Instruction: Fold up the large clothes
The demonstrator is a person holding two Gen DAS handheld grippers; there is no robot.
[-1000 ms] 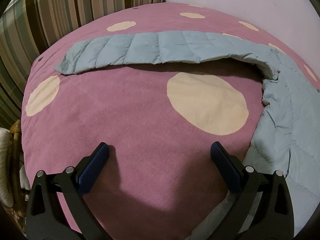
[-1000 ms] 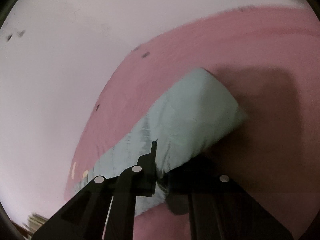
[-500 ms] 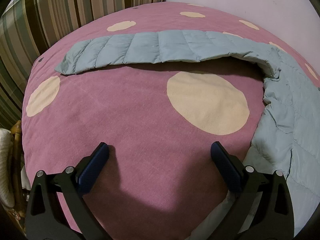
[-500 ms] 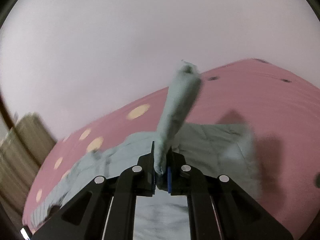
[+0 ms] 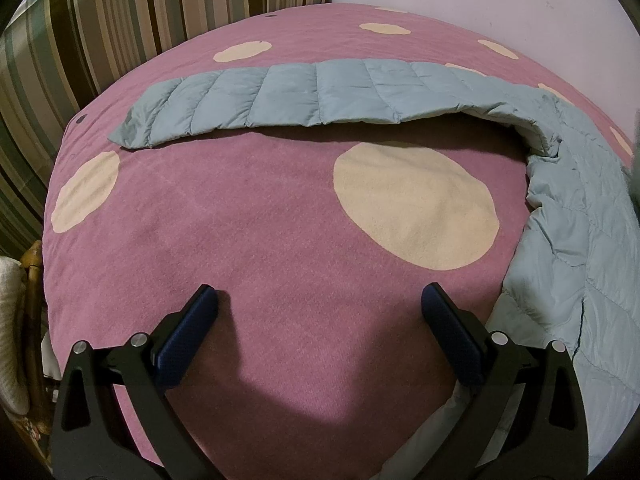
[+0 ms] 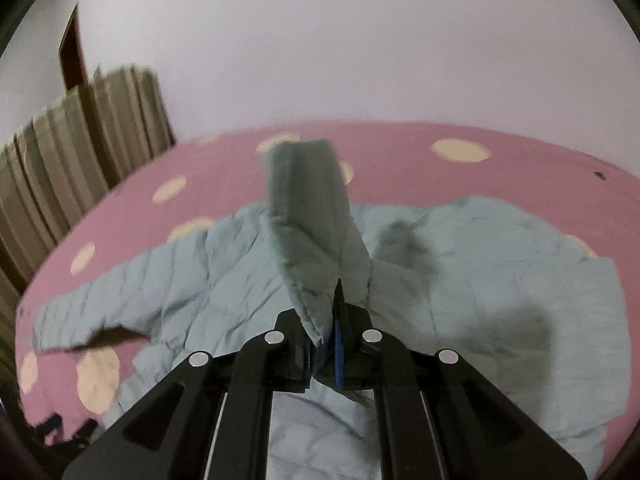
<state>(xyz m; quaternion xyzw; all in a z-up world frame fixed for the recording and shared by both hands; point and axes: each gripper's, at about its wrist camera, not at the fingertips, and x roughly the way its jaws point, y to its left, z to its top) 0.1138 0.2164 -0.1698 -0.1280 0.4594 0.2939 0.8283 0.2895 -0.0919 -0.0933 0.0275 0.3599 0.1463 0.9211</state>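
Note:
A light blue-grey quilted jacket (image 6: 460, 264) lies spread on a pink bed cover with cream dots (image 5: 280, 216). My right gripper (image 6: 324, 344) is shut on the end of one sleeve (image 6: 316, 216) and holds it up over the jacket's body. The other sleeve (image 5: 320, 100) lies stretched flat across the bed in the left wrist view, with the jacket body (image 5: 580, 264) at the right. My left gripper (image 5: 318, 320) is open and empty, low over bare cover beside the jacket's edge.
A striped curtain (image 5: 100, 32) hangs behind the bed at the left, also in the right wrist view (image 6: 80, 144). A plain pale wall (image 6: 360, 40) backs the bed. A wicker chair (image 5: 20, 320) stands at the bed's left edge.
My right gripper has swung the held sleeve up off the bed and round over the jacket's body. My left gripper has stayed in place and open.

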